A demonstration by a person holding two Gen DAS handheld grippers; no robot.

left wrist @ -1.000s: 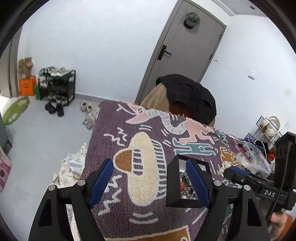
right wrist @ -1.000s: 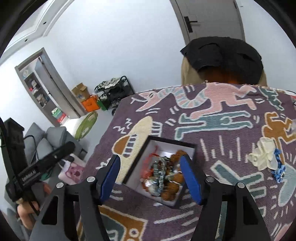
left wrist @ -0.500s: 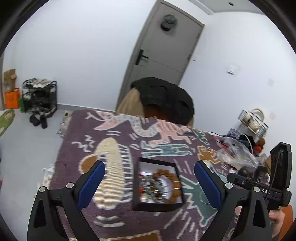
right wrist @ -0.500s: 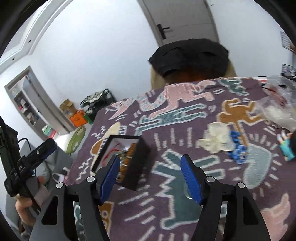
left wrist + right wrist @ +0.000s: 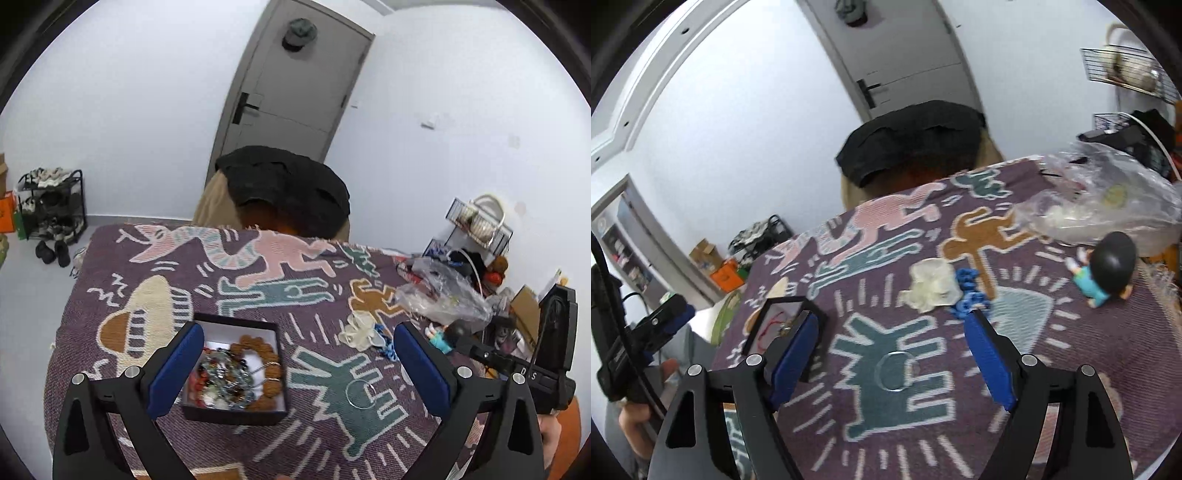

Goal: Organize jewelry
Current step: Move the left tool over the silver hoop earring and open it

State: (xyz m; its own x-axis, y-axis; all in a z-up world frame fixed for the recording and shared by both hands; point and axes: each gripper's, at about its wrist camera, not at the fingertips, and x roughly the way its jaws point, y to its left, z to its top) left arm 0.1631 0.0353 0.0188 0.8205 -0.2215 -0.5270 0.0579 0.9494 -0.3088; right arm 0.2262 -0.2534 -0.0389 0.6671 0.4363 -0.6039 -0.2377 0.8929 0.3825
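Observation:
A black open jewelry box point(image 5: 236, 369) with bead bracelets inside sits on the patterned cloth; it also shows at the left of the right wrist view point(image 5: 783, 325). A clear bangle point(image 5: 895, 371) lies on the teal figure between my right gripper's open fingers; it also shows in the left wrist view point(image 5: 360, 393). A white hair tie point(image 5: 932, 290) and a blue chain point(image 5: 969, 295) lie beyond it. My left gripper point(image 5: 295, 373) is open and empty, its left finger over the box. My right gripper point(image 5: 890, 354) is open and empty above the bangle.
A small figurine point(image 5: 1108, 269) and a clear plastic bag point(image 5: 1108, 199) lie at the right of the cloth point(image 5: 303, 258). A chair with a black garment point(image 5: 284, 188) stands behind the table. A wire rack point(image 5: 476, 221) stands at the far right.
My left gripper has opened wide and pulled back from the box. My right gripper has swung right from the box to above the clear bangle.

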